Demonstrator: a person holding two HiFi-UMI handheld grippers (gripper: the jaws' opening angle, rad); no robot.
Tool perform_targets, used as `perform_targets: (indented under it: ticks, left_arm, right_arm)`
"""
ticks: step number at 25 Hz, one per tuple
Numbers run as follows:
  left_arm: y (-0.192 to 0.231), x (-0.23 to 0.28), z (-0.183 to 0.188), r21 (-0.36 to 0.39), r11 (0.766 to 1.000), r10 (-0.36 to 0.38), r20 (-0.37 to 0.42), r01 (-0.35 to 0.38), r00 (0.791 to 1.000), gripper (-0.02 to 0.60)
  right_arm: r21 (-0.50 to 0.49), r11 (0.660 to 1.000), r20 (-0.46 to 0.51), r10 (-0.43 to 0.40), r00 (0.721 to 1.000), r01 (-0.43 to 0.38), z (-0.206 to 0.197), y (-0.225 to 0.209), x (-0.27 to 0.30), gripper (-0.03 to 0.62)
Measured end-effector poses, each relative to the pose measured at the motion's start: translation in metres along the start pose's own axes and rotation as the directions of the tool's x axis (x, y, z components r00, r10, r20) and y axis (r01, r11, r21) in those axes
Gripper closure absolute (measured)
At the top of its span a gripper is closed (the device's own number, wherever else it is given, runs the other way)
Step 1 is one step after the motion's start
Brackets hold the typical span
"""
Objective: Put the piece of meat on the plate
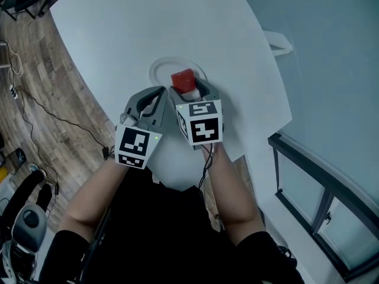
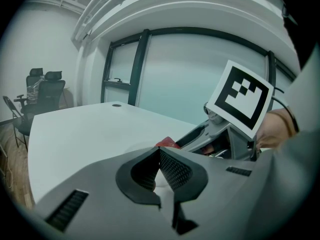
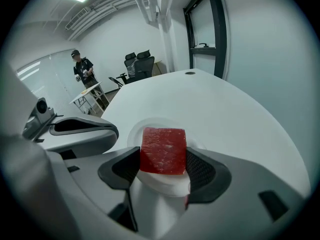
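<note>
The plate (image 1: 159, 70) is white and lies on the white table (image 1: 177, 22), and everything that matters is gathered over its near side. The right gripper (image 3: 165, 166) has its jaws closed narrowly on the piece of meat (image 3: 162, 149), a red block pinched by its two side faces between the dark ribbed pads (image 3: 199, 170). Its upper part stands clear above the jaw tips. From the head view the meat sits over the near part of the plate, inside the rim. From the right gripper view the plate spreads out just behind and below it. Whether the meat touches the plate I cannot tell. The left gripper (image 2: 159, 151) is just beside the plate's near left rim, close alongside the right gripper. Its jaws are pressed together tip to tip with nothing between them. Well beyond the plate, past the table's far edge, stand dark office chairs (image 3: 140, 64) and a person (image 3: 82, 69)
</note>
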State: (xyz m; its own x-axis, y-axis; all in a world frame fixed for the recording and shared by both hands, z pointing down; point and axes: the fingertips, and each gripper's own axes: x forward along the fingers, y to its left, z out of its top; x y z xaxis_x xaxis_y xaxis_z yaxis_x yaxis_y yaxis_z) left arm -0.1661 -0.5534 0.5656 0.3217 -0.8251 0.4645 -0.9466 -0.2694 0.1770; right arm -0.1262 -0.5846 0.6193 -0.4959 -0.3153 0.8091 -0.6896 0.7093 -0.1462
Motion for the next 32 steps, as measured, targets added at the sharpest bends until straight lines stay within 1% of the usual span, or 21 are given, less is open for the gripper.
perform_targets:
  ticks: [10,18,22,28,32]
  left_arm:
    - [0.004,-0.003,-0.002,-0.006,1.0,0.009,-0.004,-0.009,1.0,0.588]
    - [0.007,-0.002,-0.007,-0.017,1.0,0.003,-0.013,-0.003,1.0,0.588]
    - [0.01,-0.001,-0.006,-0.021,1.0,0.007,-0.012,-0.007,1.0,0.588]
    - [0.007,-0.003,-0.009,-0.022,1.0,0.007,-0.017,-0.008,1.0,0.588]
    - [0.007,-0.002,-0.008,-0.02,1.0,0.003,-0.019,-0.003,1.0,0.588]
  right_arm:
    - [0.022,1.0,-0.07,0.011,0.998,-0.01,-0.012,-0.001,0.009,0.307]
    - [-0.016,1.0,-0.084,-0.026,0.996,0.025,-0.008,-0.006,0.016,0.307]
    - [-0.03,0.999,-0.093,-0.023,0.995,0.02,-0.007,-0.005,0.018,0.307]
    - [-0.033,0.999,-0.082,-0.018,0.996,0.016,-0.008,-0.003,0.015,0.307]
    - [-0.03,1.0,-0.058,-0.009,0.998,0.008,-0.004,-0.001,0.015,0.307]
